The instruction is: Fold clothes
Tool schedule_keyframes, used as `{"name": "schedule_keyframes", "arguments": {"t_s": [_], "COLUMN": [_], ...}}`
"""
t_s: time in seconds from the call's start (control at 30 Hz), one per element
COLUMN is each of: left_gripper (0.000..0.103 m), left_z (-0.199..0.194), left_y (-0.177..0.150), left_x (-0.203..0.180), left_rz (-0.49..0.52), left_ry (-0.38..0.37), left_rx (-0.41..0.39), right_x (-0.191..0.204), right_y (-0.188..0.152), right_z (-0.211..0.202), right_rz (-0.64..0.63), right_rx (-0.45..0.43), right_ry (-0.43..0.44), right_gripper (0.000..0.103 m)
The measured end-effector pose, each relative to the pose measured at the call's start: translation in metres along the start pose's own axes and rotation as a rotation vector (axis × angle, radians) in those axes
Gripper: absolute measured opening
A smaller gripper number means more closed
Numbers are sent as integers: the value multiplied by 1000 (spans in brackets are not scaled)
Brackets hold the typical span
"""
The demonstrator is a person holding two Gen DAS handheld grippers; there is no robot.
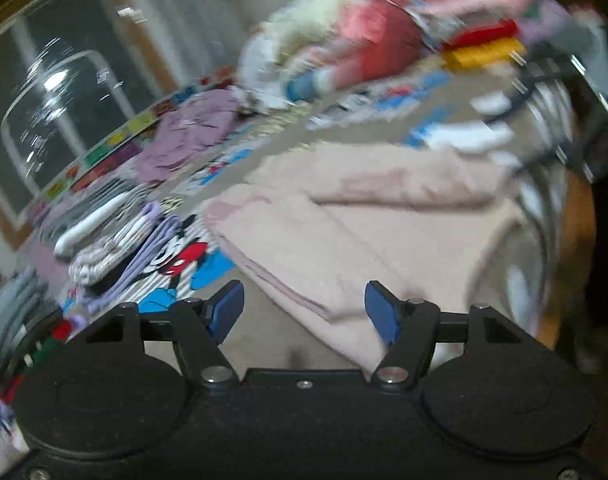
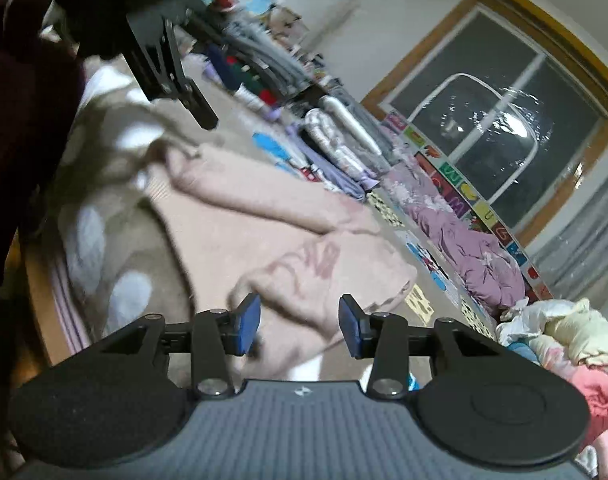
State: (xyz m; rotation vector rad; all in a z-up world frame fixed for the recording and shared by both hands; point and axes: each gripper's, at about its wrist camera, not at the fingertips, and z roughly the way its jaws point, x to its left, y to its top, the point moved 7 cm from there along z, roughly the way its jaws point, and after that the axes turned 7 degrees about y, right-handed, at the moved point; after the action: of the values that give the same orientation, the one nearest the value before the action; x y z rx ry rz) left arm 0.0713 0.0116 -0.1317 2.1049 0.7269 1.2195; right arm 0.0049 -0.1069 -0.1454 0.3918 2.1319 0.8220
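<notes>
In the left wrist view we see the left gripper (image 1: 304, 312) at the lower centre of the frame, its 2 blue pads spread apart with nothing pinched between them. The folded pink garment (image 1: 355, 236) lies just ahead and to the right of it on the bed (image 1: 264, 344), its stacked edge running from centre left down toward the right-hand pad. Folded stacks (image 1: 116, 240) sit at the left of that frame, an unfolded pile (image 1: 343, 36) at the upper right.

In the right wrist view the right gripper (image 2: 300, 326) sits at the lower centre, its pads parted and empty. The same pink garment spreads just ahead, its long axis running from upper left to lower right, its near corner reaching between the pads without being pressed. The left gripper shows at the upper left, above the garment's far end.

We judge the fold looks finished, both grippers free; the right is nearer the unfolded pile at the lower right.
</notes>
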Motion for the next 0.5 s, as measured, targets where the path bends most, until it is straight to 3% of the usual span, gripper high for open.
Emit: {"name": "schedule_keyframes", "arguments": {"t_s": [0.1,0.17,0.37,0.5], "left_gripper": [67,67,67,68], "left_z": [-3,-1,14,20], "left_y": [-13,-23,-37,-36], "left_x": [-22,-32,-41,-43], "left_rz": [169,252,355,369], "left_ry": [-3,38,98,131], "left_rx": [45,63,67,27], "right_x": [11,17,19,21], "right_y": [-4,-9,-33,-38], "right_z": [0,3,14,25], "right_rz": [-34,-52,-100,-136], "right_rx": [25,60,164,164], "right_ry": [20,20,-24,-41], "right_gripper": [47,47,47,47]}}
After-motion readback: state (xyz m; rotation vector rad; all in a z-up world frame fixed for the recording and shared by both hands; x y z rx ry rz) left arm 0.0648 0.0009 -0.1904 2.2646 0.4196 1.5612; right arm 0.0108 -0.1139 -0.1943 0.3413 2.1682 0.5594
